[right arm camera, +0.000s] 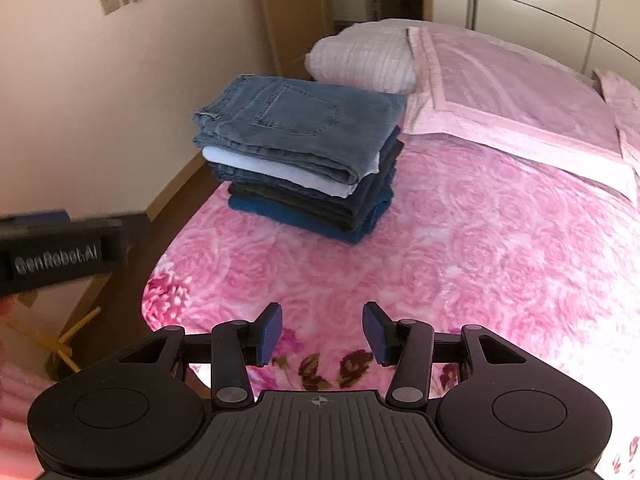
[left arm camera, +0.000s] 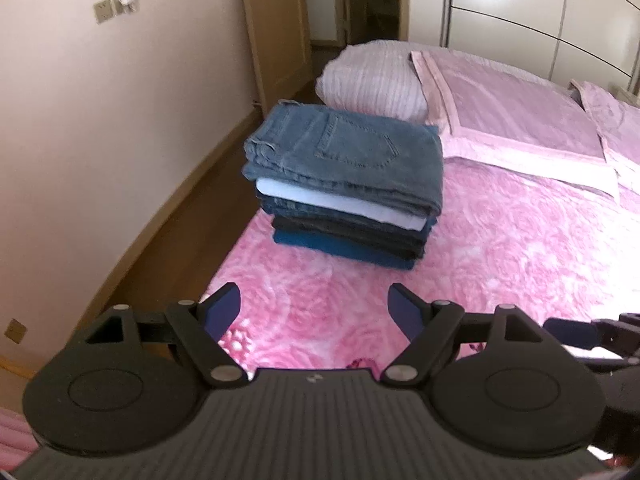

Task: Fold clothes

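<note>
My left gripper (left arm camera: 314,306) has its jaws spread very wide and nothing is between them; under it I see only the pink flowered blanket (left arm camera: 500,240) of the bed. My right gripper (right arm camera: 322,330) has its jaws about half apart, and they are empty too, with only the blanket below. The pile of folded clothes (left arm camera: 344,184) stands on the blanket near the left edge of the bed, well apart from both grippers and just beside the pillows. On top of the pile lie light blue jeans (right arm camera: 296,128) with a back pocket facing up. Under them is a white piece, then darker blue and black pieces, and a deep blue one at the bottom. A pale ribbed pillow (left arm camera: 372,80) lies behind the pile, and a pink pillow (left arm camera: 516,116) lies next to it.
</note>
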